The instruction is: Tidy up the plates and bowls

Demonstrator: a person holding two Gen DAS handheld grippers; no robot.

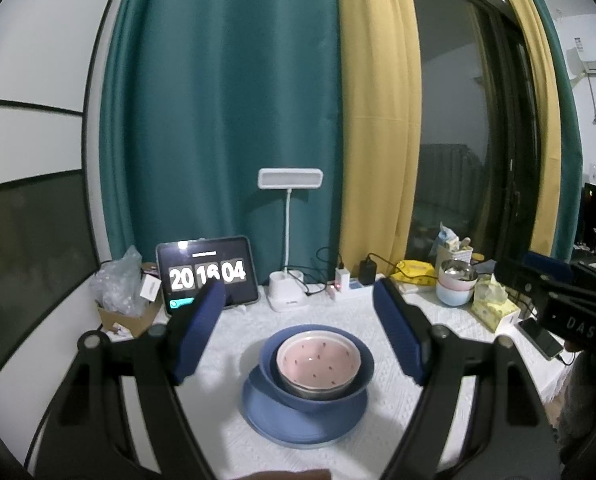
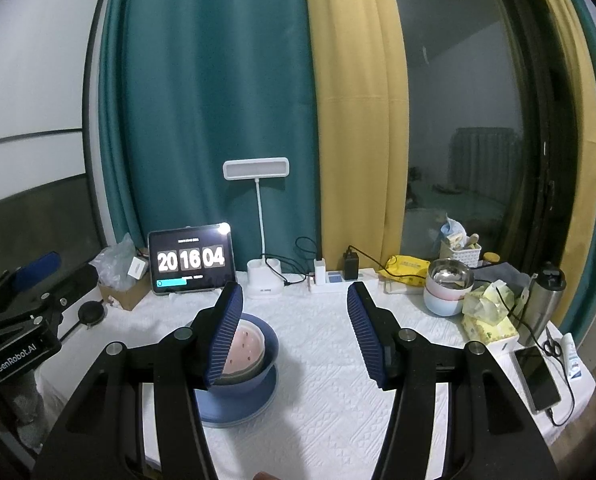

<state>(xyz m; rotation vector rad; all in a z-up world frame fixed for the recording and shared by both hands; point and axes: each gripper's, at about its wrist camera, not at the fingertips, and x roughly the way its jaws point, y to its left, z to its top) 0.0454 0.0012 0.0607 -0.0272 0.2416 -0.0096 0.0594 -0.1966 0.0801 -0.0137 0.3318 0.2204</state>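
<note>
Nearest to me, my left tongs [image 1: 298, 328] hang over the front of the worktop [image 1: 398, 408] with their blue pads wide apart and nothing between them. My right tongs [image 2: 294, 332] are also apart and empty, a little narrower, and aimed at bare cloth to the right of the dishes.

Just beyond the left tongs, near the front middle of the worktop, sits the stack I care about: a blue plate [image 1: 298, 426] at the bottom, a blue bowl [image 1: 362, 364] standing on it, and a pink bowl [image 1: 318, 360] nested inside that. The blue bowl looks set slightly toward the back of the plate, not centred. From the right view, the same stack lies partly behind the left pad of my right tongs.

I judge this part of the job done: these three pieces are gathered into one pile, and neither tool is touching them.

Farther back, toward the right rear corner, a second small stack [image 2: 448, 290] of bowls stands with a steel one on top, beside a tissue pack [image 2: 488, 316] and a steel flask [image 2: 544, 300]. Whether those belong to the task I cannot tell; if so, they are what is left.

Along the back edge stand a tablet [image 1: 207, 274] showing a clock and a white lamp [image 1: 290, 240].
</note>
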